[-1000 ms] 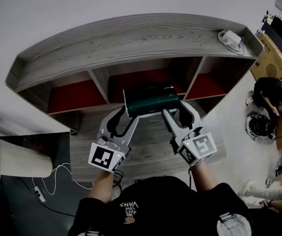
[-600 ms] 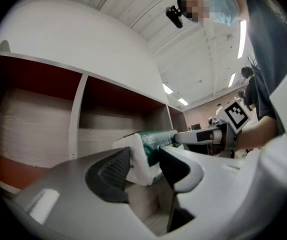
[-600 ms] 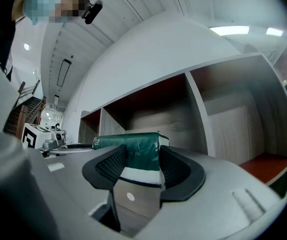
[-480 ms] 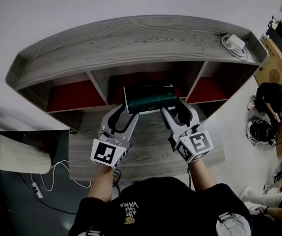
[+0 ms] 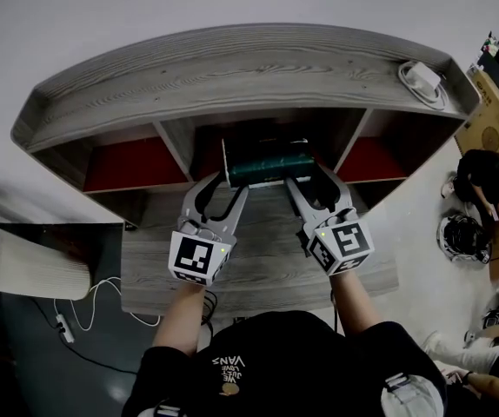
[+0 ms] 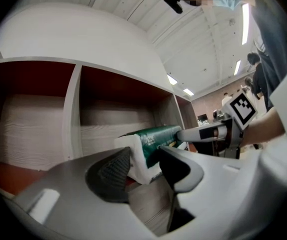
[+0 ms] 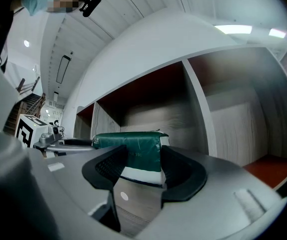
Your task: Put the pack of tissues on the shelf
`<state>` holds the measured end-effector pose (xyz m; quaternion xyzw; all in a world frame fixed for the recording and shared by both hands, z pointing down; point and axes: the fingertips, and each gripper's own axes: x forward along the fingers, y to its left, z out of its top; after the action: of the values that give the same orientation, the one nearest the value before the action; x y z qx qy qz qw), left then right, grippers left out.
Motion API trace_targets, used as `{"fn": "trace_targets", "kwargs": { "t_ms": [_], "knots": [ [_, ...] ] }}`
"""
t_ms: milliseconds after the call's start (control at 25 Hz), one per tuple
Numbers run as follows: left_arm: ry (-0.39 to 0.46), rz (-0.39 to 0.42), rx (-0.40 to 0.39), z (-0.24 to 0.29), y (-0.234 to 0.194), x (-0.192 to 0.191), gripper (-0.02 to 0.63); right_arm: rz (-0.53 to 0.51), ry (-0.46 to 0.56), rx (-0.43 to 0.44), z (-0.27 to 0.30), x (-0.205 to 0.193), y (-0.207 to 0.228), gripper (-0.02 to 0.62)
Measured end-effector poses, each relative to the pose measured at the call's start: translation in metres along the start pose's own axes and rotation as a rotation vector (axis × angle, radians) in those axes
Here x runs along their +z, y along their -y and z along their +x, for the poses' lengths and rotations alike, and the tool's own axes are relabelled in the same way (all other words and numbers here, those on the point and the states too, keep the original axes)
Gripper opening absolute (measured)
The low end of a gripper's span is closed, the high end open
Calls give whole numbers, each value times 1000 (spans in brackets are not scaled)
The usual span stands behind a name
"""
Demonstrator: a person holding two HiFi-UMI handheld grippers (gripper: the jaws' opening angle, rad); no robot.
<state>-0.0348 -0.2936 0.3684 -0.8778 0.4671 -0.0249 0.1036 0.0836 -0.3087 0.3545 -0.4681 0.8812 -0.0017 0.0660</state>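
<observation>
The pack of tissues (image 5: pixel 267 165), dark green with white ends, hangs level at the mouth of the middle compartment (image 5: pixel 258 139) of the grey wooden shelf (image 5: pixel 232 68). My left gripper (image 5: pixel 225 192) is shut on its left end and my right gripper (image 5: pixel 310 183) on its right end. In the left gripper view the pack (image 6: pixel 156 136) sits between the left gripper's (image 6: pixel 143 164) pads, with the right gripper (image 6: pixel 203 133) beyond it. The right gripper view shows the pack (image 7: pixel 133 151) clamped in the right gripper (image 7: pixel 138 170). The compartment has a red floor and looks bare.
A wooden board (image 5: pixel 258 268) lies under my hands in front of the shelf. A white charger with cable (image 5: pixel 422 76) rests on the shelf top at right. Cardboard boxes (image 5: pixel 484 102), a crouching person (image 5: pixel 484 168) and a helmet (image 5: pixel 462 226) are on the right.
Both grippers have carried the pack forward and slightly down, so it now sits deeper in the middle compartment's opening. The grip on both ends is unchanged.
</observation>
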Motion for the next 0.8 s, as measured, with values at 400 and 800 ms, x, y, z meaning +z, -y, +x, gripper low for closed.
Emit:
{"fn": "trace_targets", "kwargs": {
  "t_ms": [400,800],
  "knots": [
    [-10,-3,17,9,-7,-3,201,-11,12,-11,9,-2,4,212],
    [13,-35,-9,7,-6,-5,218,15,30,-31,4,-1,8,212]
  ]
}}
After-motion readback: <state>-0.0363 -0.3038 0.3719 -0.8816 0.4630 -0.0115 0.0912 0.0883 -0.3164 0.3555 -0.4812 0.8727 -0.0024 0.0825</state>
